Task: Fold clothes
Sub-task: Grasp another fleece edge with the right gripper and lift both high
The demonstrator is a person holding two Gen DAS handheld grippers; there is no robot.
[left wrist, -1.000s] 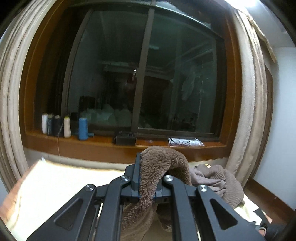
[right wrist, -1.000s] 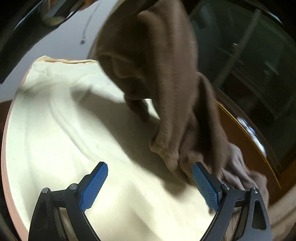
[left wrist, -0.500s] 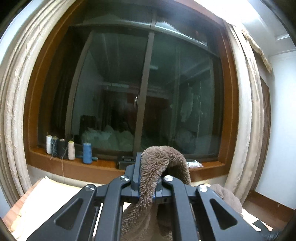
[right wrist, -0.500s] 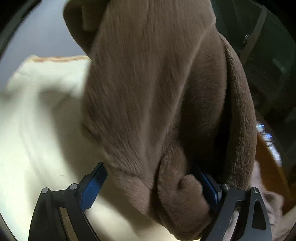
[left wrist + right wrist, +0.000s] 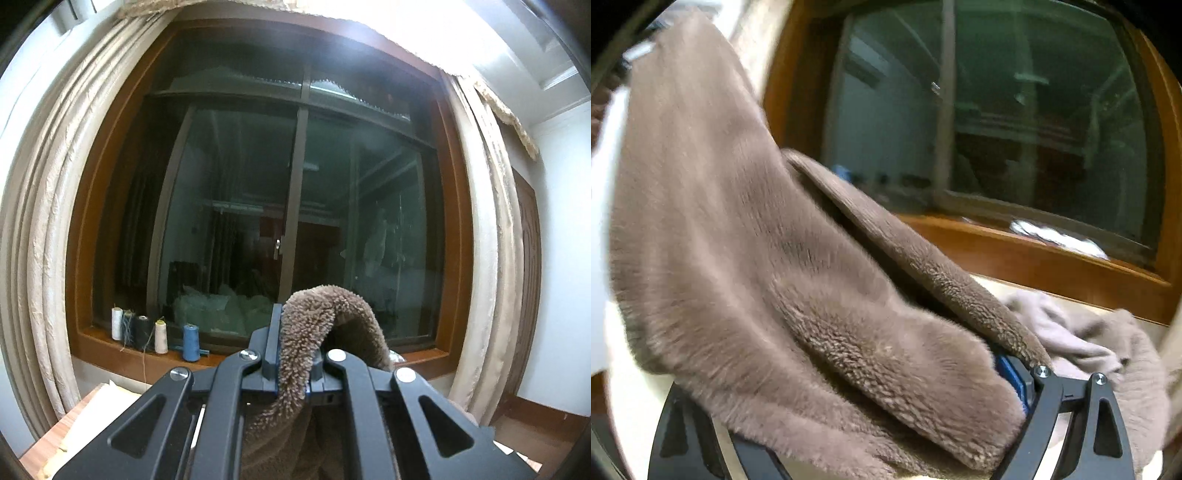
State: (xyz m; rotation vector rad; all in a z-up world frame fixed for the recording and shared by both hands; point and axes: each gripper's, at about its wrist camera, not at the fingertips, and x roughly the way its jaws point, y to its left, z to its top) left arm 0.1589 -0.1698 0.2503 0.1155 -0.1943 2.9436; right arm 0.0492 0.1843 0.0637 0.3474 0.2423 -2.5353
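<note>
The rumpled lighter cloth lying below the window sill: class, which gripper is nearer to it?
Right. The right gripper sits just beside the lighter cloth, fleece garment between its jaws. The left gripper, clamping fleece, faces the window; no lighter cloth shows there.

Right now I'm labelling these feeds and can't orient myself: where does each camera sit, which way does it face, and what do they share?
Left wrist: on the left tool, facing level at the dark window; its fingers clamp the brown fleece garment.
Right wrist: on the right tool, tilted slightly down toward the sill; fleece drapes between its wide jaws, hiding the left finger.
Shared: the fleece, window, blue thread spool.
</note>
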